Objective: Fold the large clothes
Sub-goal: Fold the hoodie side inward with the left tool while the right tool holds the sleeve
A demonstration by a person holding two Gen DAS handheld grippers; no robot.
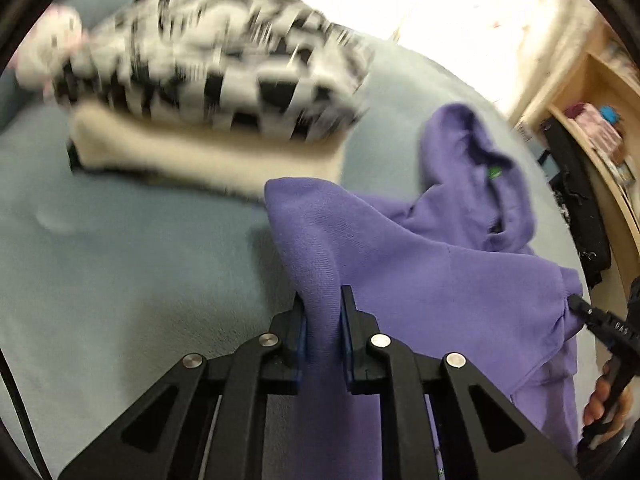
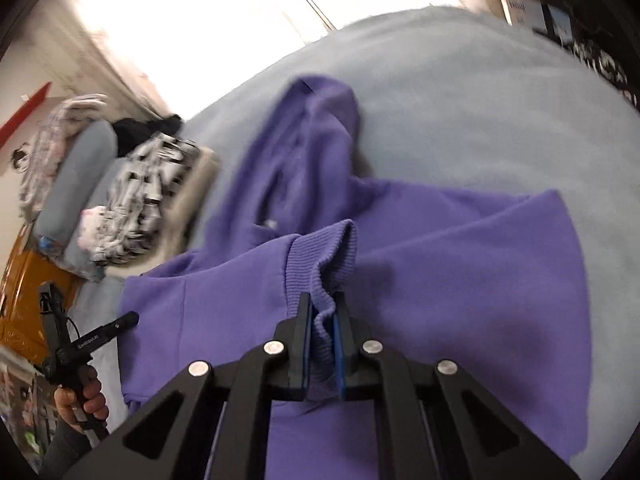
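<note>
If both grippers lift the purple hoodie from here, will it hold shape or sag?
Probably sag: the purple hoodie already drapes in soft folds where the left gripper pinches it. The ribbed cuff bunches in the right gripper, so it looks floppy, unlikely to slip.

Other things on the bed

A black-and-white blanket [image 1: 208,60] lies on a cream one [image 1: 192,152] on the blue bed cover [image 1: 100,260]. A wooden shelf [image 1: 600,92] stands nearby.

surface: pale blue bed [image 2: 480,92] — on it: purple hoodie [image 2: 460,240] | cream-based folded pile [image 1: 208,156] | blue pillow [image 2: 86,152]
</note>
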